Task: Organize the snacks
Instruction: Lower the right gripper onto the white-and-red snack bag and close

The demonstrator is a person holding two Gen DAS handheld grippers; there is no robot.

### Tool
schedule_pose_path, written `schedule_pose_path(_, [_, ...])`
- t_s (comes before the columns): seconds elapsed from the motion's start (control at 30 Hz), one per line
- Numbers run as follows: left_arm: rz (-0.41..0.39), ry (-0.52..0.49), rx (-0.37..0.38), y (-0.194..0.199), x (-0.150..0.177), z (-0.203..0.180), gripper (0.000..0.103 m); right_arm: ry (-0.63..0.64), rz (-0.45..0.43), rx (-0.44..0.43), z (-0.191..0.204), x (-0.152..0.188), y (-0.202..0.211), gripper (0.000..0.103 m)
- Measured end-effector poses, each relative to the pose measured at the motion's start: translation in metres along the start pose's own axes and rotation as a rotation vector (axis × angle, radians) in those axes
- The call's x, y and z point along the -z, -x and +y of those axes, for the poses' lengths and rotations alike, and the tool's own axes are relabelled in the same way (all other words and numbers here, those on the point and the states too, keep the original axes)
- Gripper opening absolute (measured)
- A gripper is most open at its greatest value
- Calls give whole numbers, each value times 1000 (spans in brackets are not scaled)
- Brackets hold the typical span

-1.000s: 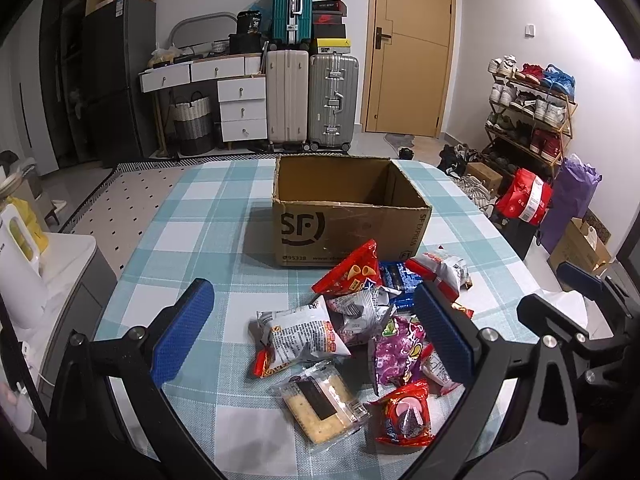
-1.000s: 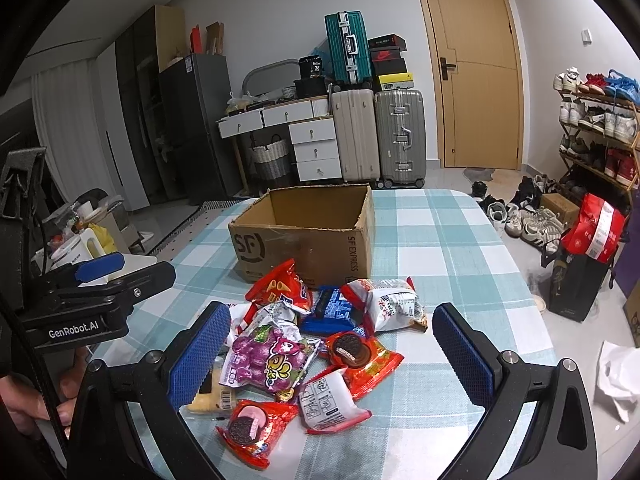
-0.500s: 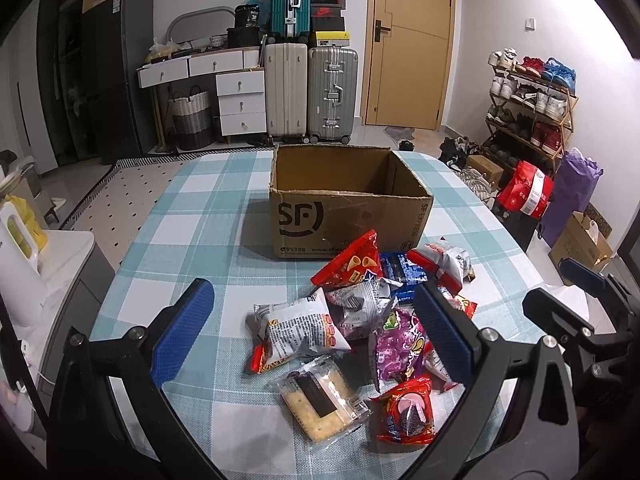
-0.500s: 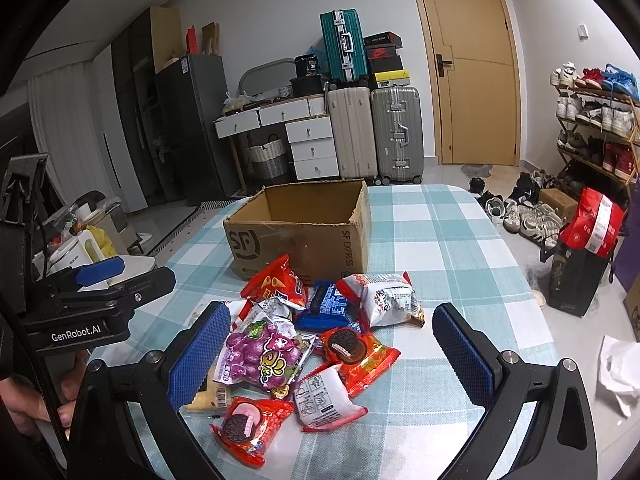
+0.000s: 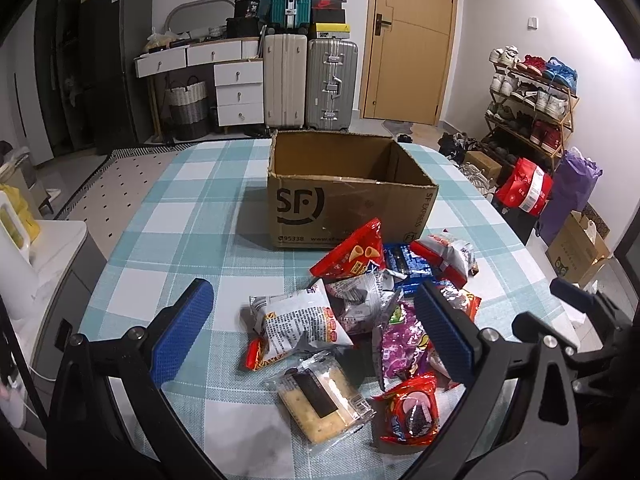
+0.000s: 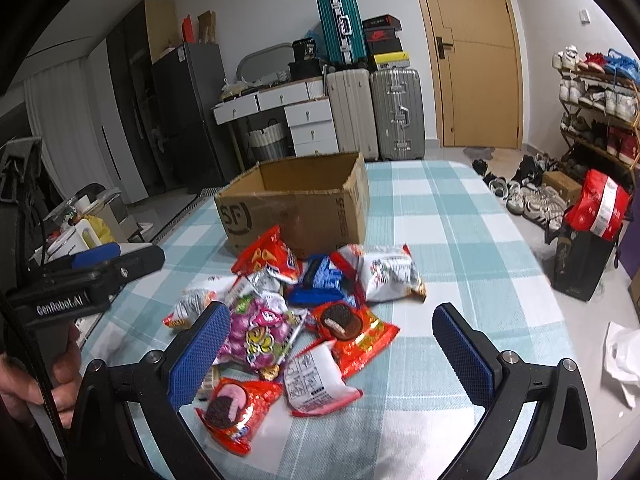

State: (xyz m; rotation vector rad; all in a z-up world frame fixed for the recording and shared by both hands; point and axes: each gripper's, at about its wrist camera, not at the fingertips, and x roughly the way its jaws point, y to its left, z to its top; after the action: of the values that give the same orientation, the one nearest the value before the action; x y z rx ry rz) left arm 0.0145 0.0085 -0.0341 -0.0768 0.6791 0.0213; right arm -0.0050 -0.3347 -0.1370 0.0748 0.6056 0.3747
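Observation:
A pile of snack packets lies on the checked tablecloth (image 5: 188, 216) in front of an open SF cardboard box (image 5: 344, 216), also seen as the box (image 6: 296, 208) from the right. Nearest me are a cracker pack (image 5: 320, 396), a white and red bag (image 5: 296, 320), a purple candy bag (image 5: 400, 344) and a red cookie pack (image 5: 412, 408). My left gripper (image 5: 312, 328) hangs open above the pile's near side. In the right wrist view my right gripper (image 6: 332, 352) is open over a white pack (image 6: 316, 376) and red cookie packs (image 6: 352, 328), holding nothing.
Suitcases (image 5: 308, 80), white drawers (image 5: 236, 92) and a wooden door (image 5: 412, 36) stand behind the table. A shoe rack (image 5: 532, 104) and bags (image 5: 528, 192) sit on the floor to the right. A white appliance (image 5: 12, 240) stands left of the table.
Both grippers have drifted slightly closer to the snack pile; the right one has tilted a little downward. Neither has taken hold of anything, and the packets have not moved.

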Motion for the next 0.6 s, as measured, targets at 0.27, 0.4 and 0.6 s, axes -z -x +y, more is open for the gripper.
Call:
schedule_pose_path(0.27, [14, 12, 2, -16, 3, 7, 100, 6, 64, 8, -8, 17, -24, 103])
schedule_pose_path(0.4, [18, 10, 3, -21, 6, 8, 100, 1, 108, -4, -9, 27, -39, 103])
schedule_pose_path(0.6, [38, 20, 5, -32, 10, 14, 100, 17, 164, -17, -5, 37, -59, 103])
